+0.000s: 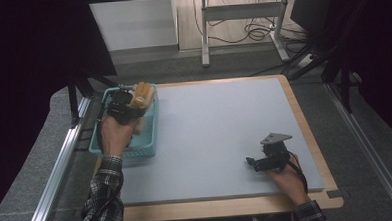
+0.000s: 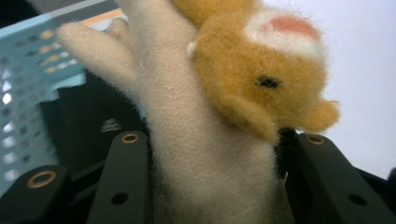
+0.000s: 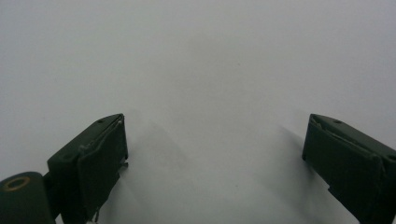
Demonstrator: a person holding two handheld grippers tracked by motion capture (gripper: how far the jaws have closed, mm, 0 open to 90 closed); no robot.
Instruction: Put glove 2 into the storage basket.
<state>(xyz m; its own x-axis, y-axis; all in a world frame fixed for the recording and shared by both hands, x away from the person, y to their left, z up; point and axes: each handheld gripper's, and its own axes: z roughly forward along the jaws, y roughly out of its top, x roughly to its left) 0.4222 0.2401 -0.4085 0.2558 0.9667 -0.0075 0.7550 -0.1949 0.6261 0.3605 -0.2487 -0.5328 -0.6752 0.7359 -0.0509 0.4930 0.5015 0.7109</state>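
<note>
Gripping a plush toy (image 2: 210, 140), the left gripper (image 1: 126, 104) sits over the far end of a light blue basket (image 1: 150, 142) at the table's left edge. In the left gripper view, the two black jaws press the toy's cream body on both sides; an orange-tan head with a black eye and pink-white patch sits just above the right jaw. The right gripper (image 1: 254, 162) rests low over the grey table mat (image 1: 219, 124) near the right front, well apart. Its jaws stand wide apart with nothing between.
</note>
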